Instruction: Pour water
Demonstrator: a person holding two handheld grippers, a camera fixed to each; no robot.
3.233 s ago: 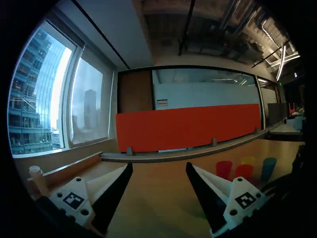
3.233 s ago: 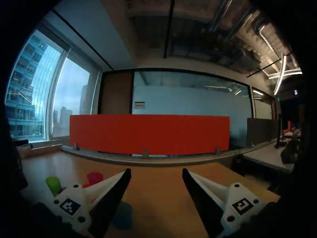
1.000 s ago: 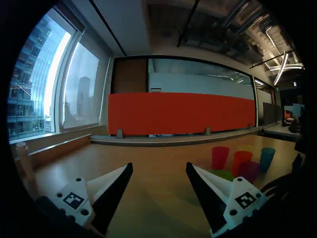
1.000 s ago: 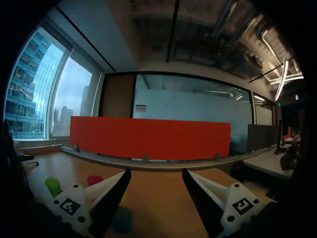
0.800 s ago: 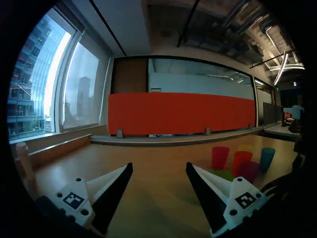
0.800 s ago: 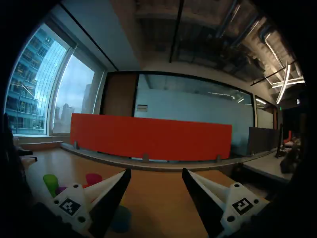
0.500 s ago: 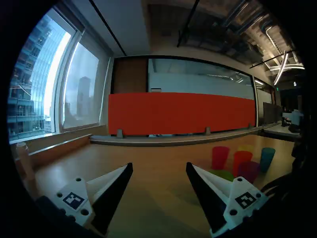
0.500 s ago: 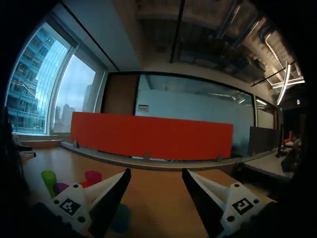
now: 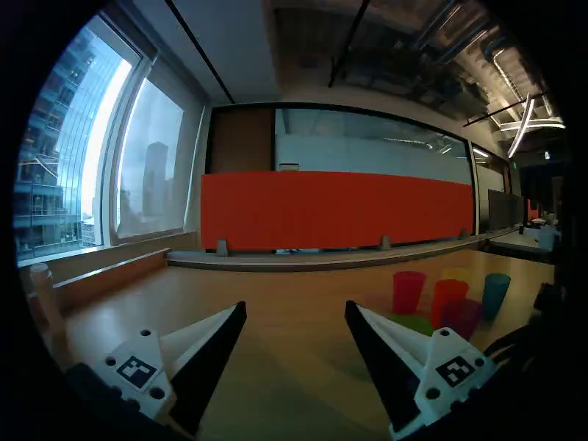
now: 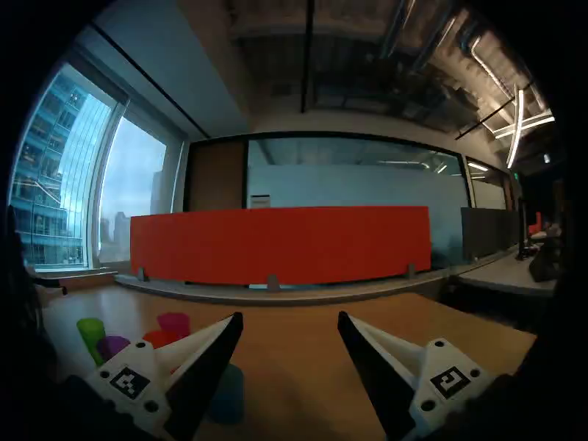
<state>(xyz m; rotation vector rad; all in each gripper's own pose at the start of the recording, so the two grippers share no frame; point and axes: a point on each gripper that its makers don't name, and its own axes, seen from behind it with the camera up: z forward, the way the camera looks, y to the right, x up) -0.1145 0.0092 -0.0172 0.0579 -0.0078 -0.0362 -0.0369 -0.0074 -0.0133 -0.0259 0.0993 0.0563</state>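
Note:
Several coloured plastic cups stand clustered on the wooden table [image 9: 294,294]. In the left gripper view they sit to the right: a pink cup [image 9: 408,291], an orange cup [image 9: 448,298], a purple cup [image 9: 463,317], a teal cup [image 9: 497,294] and a low green cup [image 9: 414,323]. My left gripper [image 9: 294,305] is open with nothing between its fingers. In the right gripper view the cups are at lower left: the green cup [image 10: 90,336], the purple cup [image 10: 112,345], the pink cup [image 10: 174,323] and the teal cup [image 10: 228,393]. My right gripper [image 10: 289,316] is open and holds nothing.
A slim bottle-like thing with a pale cap [image 9: 40,290] stands at the table's far left edge by the window ledge. A long orange divider panel [image 9: 334,209] runs along the table's far side. Another desk [image 10: 507,275] lies to the right.
The left gripper view has dropped and levelled since the earliest frame, showing more table, then held still. The right gripper has rolled and turned slightly; the cups sit a little higher in its view.

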